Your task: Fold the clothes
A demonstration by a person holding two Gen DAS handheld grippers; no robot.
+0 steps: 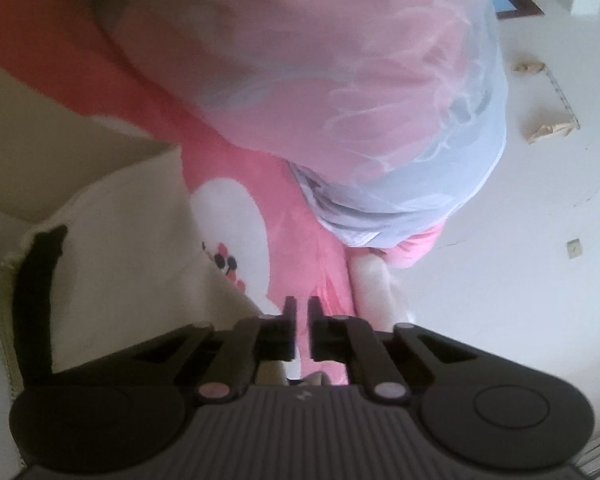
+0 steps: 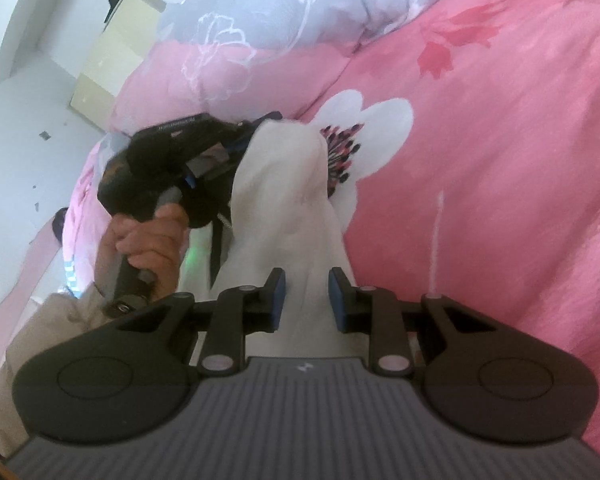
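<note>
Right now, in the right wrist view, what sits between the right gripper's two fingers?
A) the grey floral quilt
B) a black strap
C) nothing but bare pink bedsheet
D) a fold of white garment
D: the white garment runs from the flower print on the pink bedsheet down between the blue pads of the right gripper, which pinch it.
</note>
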